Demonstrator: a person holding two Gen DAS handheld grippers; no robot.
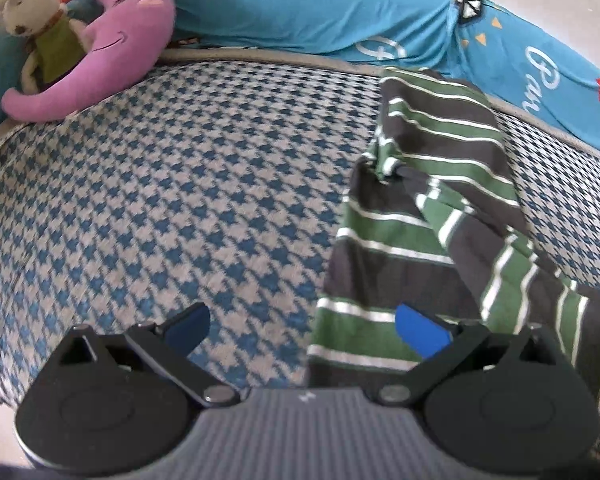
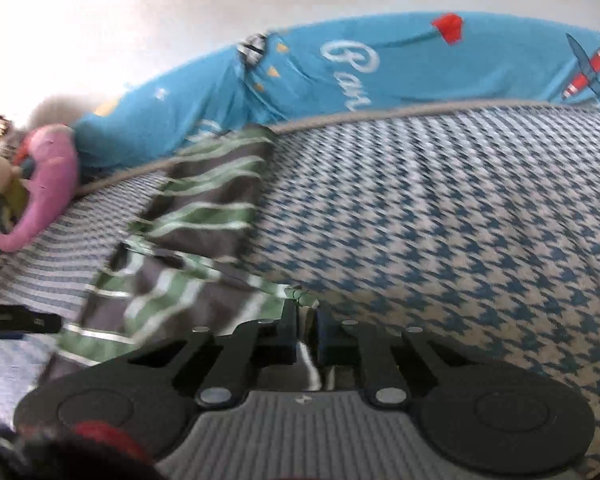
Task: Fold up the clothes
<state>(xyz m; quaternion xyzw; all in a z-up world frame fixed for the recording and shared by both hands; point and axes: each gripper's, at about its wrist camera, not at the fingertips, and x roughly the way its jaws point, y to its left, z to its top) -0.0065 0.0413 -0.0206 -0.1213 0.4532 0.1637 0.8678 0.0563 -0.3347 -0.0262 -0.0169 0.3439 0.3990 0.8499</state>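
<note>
Striped garment [image 1: 416, 216] — dark grey with green and white bands — lies rumpled on a bed covered in a blue-and-cream houndstooth bedspread [image 1: 180, 200]. It stretches from the far edge of the bed, near a bright blue pillow [image 1: 300, 8], toward the near edge, with one part folded loosely over another.

From the left wrist camera, the left tongs [image 1: 302, 328] are spread wide, holding nothing. Their right blue-padded finger sits over the near end of the garment; the left finger hangs above bare bedspread. Whether the pad touches the cloth cannot be told.

From the right wrist camera, the right tongs [image 2: 308, 334] are clenched on a near edge of the garment, with a strip of striped cloth showing in the narrow slot between the fingers. This view is blurred. A dark object at its left edge, just beside the garment, is too unclear to identify.

Along the back of the bed, the blue pillow is printed with white script, a star and a red-and-white aeroplane. At the far left corner rests a pink elephant plush [image 1: 112, 40], with a cream rabbit toy in a green top [image 1: 40, 20] leaning against it. Both are well apart from the garment — open bedspread lies between them.
</note>
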